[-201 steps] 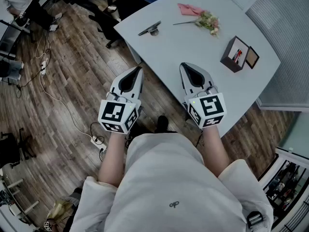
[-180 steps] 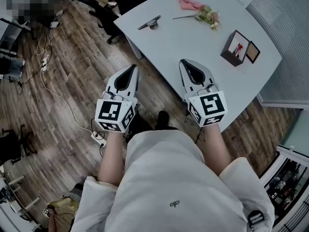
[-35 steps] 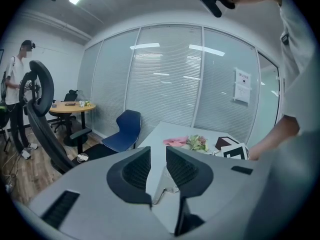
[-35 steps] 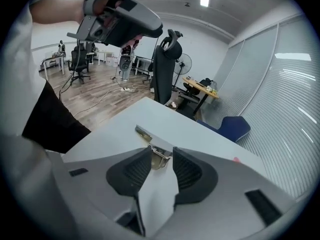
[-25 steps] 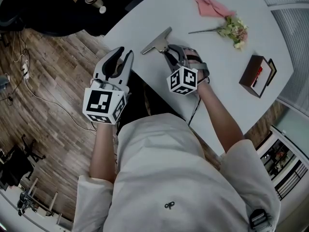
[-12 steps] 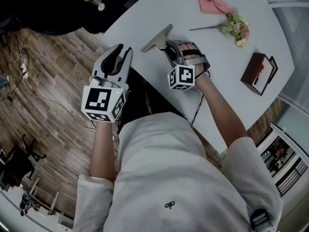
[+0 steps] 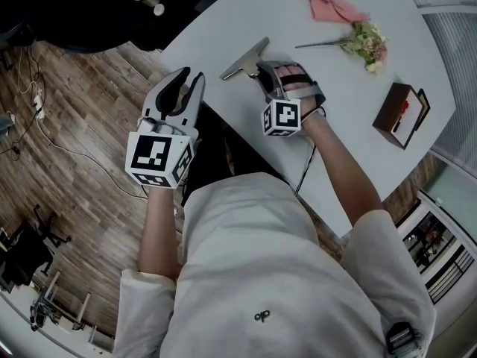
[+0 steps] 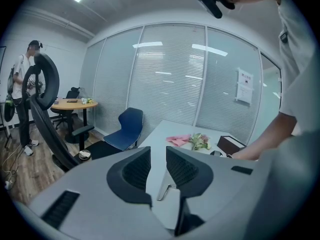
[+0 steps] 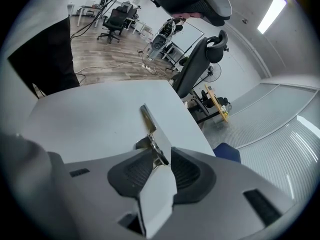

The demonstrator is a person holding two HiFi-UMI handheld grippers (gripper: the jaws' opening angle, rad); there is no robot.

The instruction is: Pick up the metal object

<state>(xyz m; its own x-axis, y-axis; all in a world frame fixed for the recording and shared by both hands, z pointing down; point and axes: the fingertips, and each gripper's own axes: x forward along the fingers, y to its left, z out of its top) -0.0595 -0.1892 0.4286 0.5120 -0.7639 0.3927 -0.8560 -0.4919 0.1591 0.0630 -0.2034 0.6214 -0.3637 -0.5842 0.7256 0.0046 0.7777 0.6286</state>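
Item: slim silver metal object (image 7: 244,58) (image 9: 148,125), flat on the round white table (image 7: 350,148) near its edge.

Right gripper (image 7: 268,73) (image 9: 159,154): angled down at the object; jaws have just been closing, the object's near end between them, pads not yet clamped on it.

Left gripper (image 7: 188,80) (image 8: 157,156): off the table over the wooden floor (image 7: 67,162), jaws slightly apart, holding nothing.

Surroundings, all well apart from the object: pink folded cloth (image 7: 332,6), small flower sprig (image 7: 363,39), dark brown box (image 7: 402,114).
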